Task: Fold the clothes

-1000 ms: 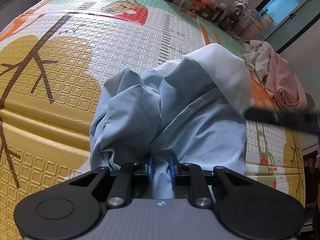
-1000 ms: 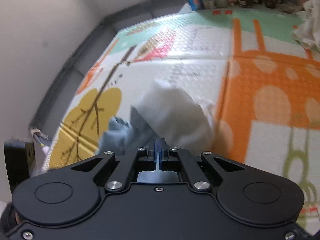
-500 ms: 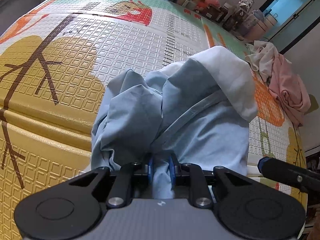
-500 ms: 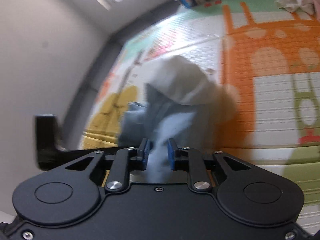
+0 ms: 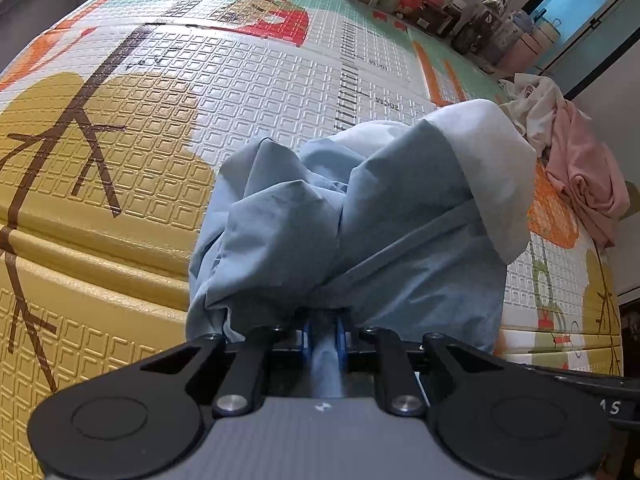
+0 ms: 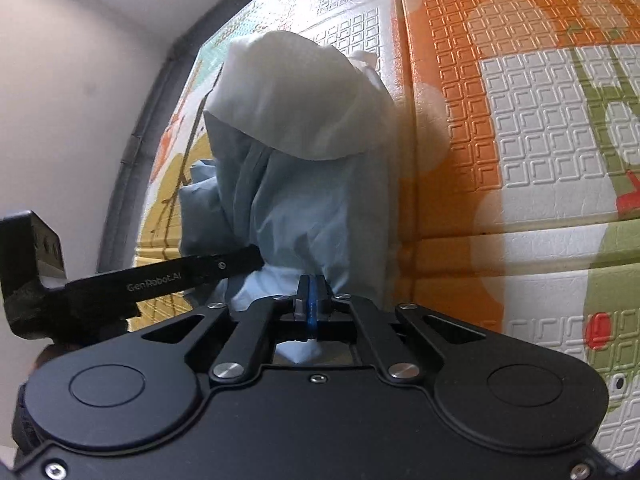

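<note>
A light blue garment (image 5: 380, 240) with a white inner part (image 5: 496, 160) is bunched up on the play mat (image 5: 120, 120). My left gripper (image 5: 323, 330) grips its near edge, the jaws closing tighter on a fold of the cloth. In the right wrist view the same garment (image 6: 304, 184) rises in front of my right gripper (image 6: 310, 300), whose blue pads are pressed together on its lower edge; a bit of pale cloth shows behind the pads. The left gripper's black body (image 6: 160, 280) reaches in from the left, close beside the right one.
A pile of pink and white clothes (image 5: 576, 160) lies on the mat at the right. Bottles, jars and packets (image 5: 440, 0) crowd the mat's far edge. A pale wall (image 6: 60, 80) and dark skirting border the mat on the left in the right wrist view.
My right gripper dropped toward the garment, rolled, opened around its near edge and shut on it. The left gripper kept its place and its hold.
</note>
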Demonstrator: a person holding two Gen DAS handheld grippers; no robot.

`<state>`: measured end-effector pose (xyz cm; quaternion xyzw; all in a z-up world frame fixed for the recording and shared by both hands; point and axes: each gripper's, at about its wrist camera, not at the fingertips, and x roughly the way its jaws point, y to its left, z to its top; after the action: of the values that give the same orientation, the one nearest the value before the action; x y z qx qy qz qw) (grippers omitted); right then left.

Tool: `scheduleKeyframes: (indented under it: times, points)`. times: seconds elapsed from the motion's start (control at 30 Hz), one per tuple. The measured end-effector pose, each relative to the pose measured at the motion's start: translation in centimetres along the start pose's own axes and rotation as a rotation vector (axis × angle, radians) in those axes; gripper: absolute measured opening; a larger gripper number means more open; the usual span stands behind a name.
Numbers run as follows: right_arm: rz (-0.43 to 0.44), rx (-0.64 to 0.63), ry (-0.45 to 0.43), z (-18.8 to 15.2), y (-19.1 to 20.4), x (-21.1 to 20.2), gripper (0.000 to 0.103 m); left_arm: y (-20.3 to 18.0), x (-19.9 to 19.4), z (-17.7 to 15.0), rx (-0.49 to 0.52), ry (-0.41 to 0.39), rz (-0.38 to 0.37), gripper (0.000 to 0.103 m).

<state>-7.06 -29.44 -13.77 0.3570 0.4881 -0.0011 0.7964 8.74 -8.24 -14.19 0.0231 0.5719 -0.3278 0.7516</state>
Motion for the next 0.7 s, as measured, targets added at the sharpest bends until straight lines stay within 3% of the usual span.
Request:
scheduleKeyframes:
  times: [0.27, 0.4, 0.53, 0.7]
  points:
    - [-0.045, -0.062, 0.015, -0.1, 0.6, 0.3, 0.000, 0.2, 0.1, 0.1, 0.002, 0.014, 0.004, 0.010]
    - [-0.007, -0.057, -0.008, 0.5, 1.5, -1.0, 0.001, -0.3, -0.3, 0.1, 0.021, 0.008, 0.016, 0.011]
    - [0.024, -0.051, -0.119, 1.6, 2.3, -3.6, 0.003, -0.6, -0.7, 0.1, 0.029, 0.005, 0.023, 0.011]
    - [-0.103, -0.101, -0.243, 4.1, 3.2, -4.7, 0.004, -1.0, -0.7, 0.3, 0.038, 0.010, 0.032, 0.012]
